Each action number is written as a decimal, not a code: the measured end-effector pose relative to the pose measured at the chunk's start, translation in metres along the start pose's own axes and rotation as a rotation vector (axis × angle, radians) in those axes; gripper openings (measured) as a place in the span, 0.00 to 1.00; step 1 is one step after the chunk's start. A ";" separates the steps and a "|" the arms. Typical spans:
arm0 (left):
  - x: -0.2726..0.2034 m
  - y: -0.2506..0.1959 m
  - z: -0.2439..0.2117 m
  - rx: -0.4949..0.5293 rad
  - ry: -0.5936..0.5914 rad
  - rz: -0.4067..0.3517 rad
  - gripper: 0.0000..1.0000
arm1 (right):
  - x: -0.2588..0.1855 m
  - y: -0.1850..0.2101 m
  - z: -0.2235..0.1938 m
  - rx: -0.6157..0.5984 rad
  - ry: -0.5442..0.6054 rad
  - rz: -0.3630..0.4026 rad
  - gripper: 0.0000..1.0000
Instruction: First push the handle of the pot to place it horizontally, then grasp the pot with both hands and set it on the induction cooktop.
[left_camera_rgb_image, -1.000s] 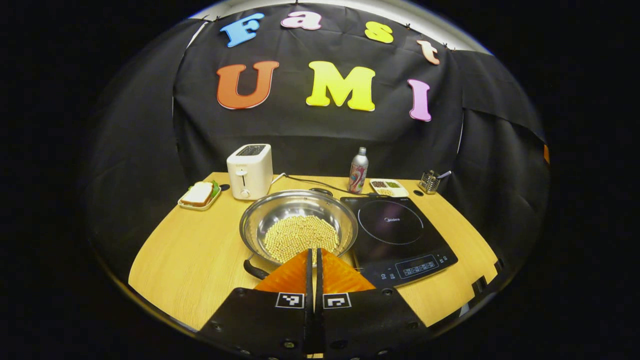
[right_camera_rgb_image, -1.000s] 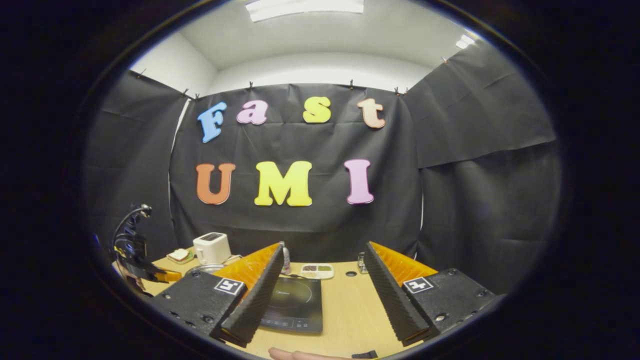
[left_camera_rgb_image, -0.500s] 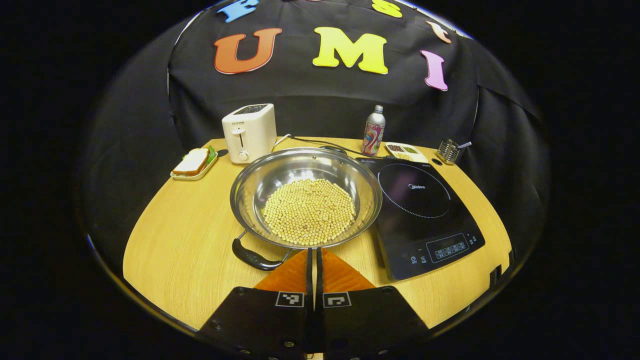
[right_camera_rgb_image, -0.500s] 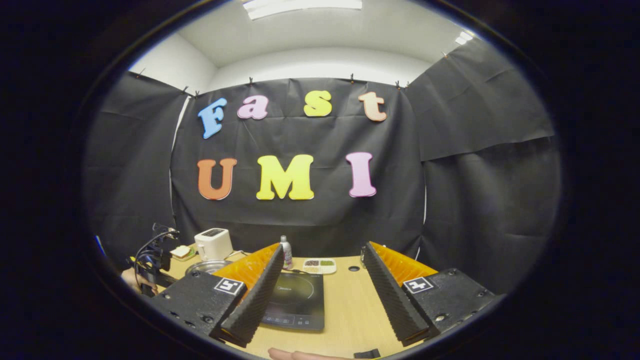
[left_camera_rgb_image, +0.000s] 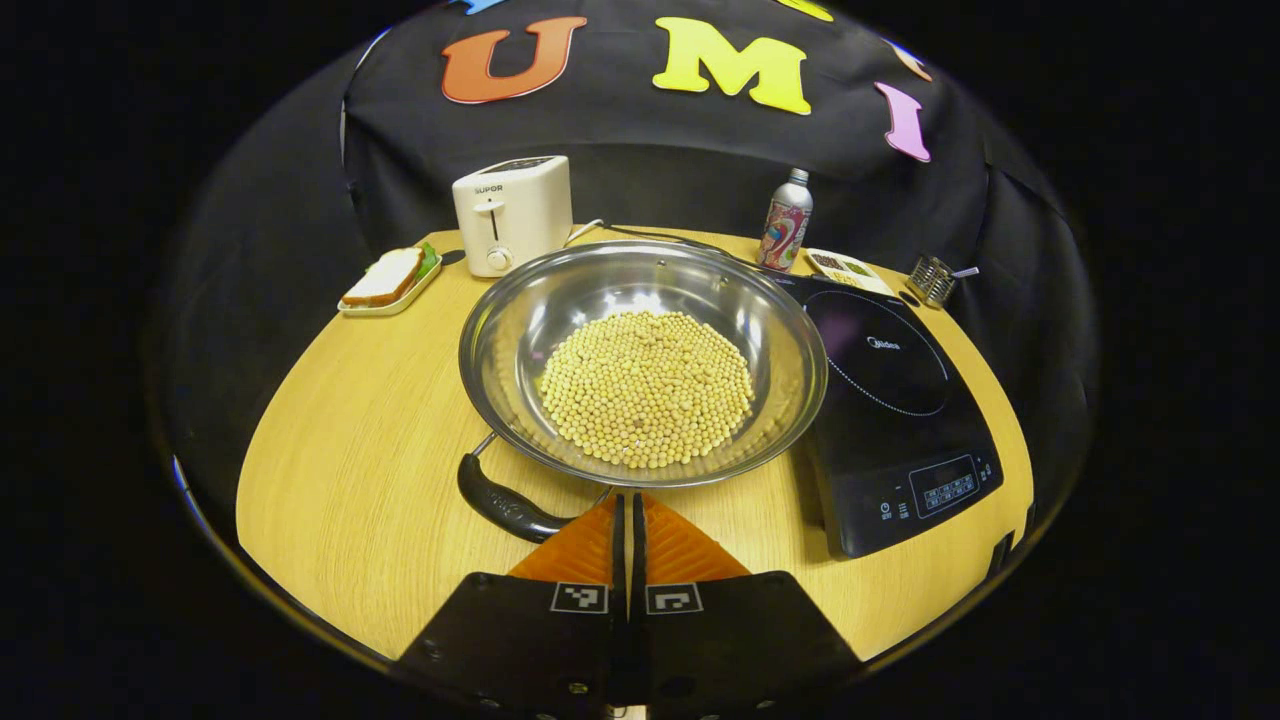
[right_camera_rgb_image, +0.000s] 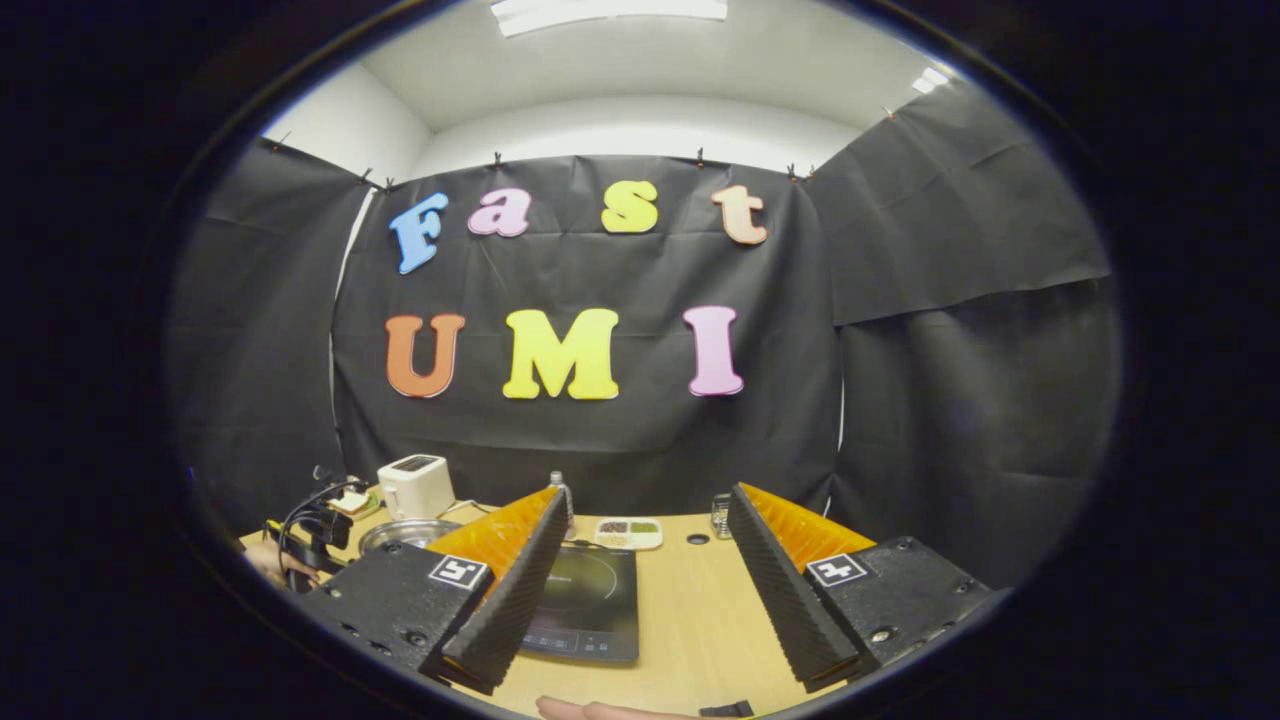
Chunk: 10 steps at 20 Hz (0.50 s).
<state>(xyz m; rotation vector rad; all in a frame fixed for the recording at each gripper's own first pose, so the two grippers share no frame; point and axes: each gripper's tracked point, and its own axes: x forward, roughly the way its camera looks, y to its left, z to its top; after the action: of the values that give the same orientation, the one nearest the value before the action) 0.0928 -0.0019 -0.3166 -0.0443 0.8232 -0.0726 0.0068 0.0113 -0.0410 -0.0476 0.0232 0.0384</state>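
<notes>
Polished steel pot (left_camera_rgb_image: 640, 300), round and shallow, heaped with pale beads, on the wood-grain bench (left_camera_rgb_image: 350, 450) beside the glossy induction cooktop (left_camera_rgb_image: 900, 400). Left hand-held gripper (left_camera_rgb_image: 627, 505) pressed together near the curved black handle (left_camera_rgb_image: 505, 503); right hand-held gripper (right_camera_rgb_image: 645, 570) spread wide.

left gripper (left_camera_rgb_image: 627, 515) jaws closed — just beside pot (left_camera_rgb_image: 642, 362) handle (left_camera_rgb_image: 505, 502).

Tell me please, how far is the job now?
Nothing looks done yet. The pot sits on the table beside the induction cooktop, its handle angled. In hand: the left gripper, shut, is close beside that handle. Left: pushing, two-handed lift; the right gripper is open.
</notes>
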 end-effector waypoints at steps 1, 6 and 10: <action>0.000 0.002 0.001 -0.004 -0.005 0.007 0.00 | 0.001 -0.001 0.000 -0.007 -0.005 -0.011 0.96; 0.000 0.016 0.001 -0.033 -0.004 0.030 0.00 | 0.000 0.015 -0.003 -0.028 -0.011 0.007 1.00; 0.005 0.028 0.003 -0.059 -0.004 0.058 0.00 | 0.001 0.028 0.003 -0.015 -0.039 0.030 0.96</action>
<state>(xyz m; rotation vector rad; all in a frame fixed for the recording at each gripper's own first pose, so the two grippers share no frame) 0.0996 0.0254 -0.3197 -0.0764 0.8221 0.0067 0.0063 0.0389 -0.0390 -0.0619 -0.0151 0.0690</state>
